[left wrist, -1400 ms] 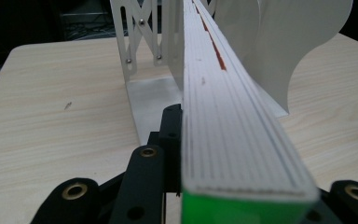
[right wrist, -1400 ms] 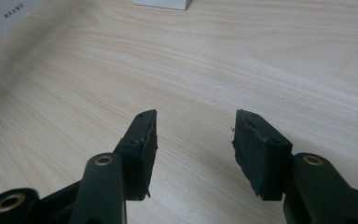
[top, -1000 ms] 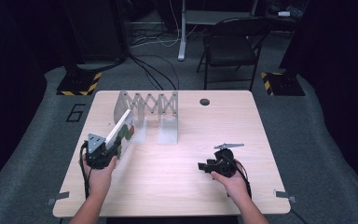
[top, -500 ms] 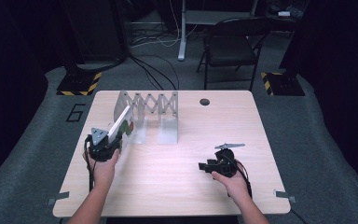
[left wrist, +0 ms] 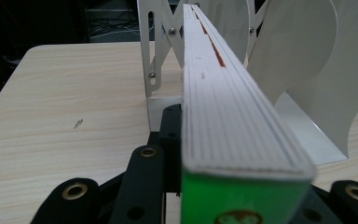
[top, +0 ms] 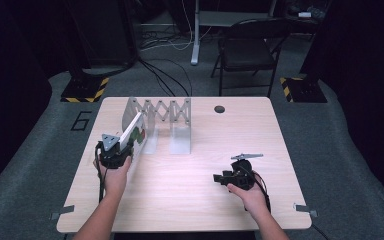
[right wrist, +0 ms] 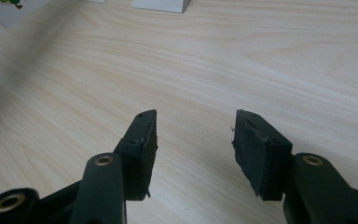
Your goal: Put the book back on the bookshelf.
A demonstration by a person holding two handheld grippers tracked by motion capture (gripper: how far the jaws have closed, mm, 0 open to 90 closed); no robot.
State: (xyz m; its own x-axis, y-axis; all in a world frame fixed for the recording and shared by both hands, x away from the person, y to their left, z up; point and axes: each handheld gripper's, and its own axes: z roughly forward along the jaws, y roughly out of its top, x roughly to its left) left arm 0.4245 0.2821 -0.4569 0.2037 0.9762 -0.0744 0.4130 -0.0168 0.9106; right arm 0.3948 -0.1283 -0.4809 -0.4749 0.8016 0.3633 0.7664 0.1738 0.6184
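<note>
Your left gripper [top: 125, 150] clamps a white book [top: 134, 134] tilted against the leftmost plate of the folding rack [top: 172, 112] on the worktop [top: 190, 195], while your right gripper [right wrist: 193, 140] rests released, jaws apart.

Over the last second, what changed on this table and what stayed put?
The left claw, shut on the book, carried it a little further toward the white expanding book rack, and the book now leans steeper against the rack's left end. The right claw stayed resting on the table, jaws apart, holding nothing. The rack kept its place.
</note>
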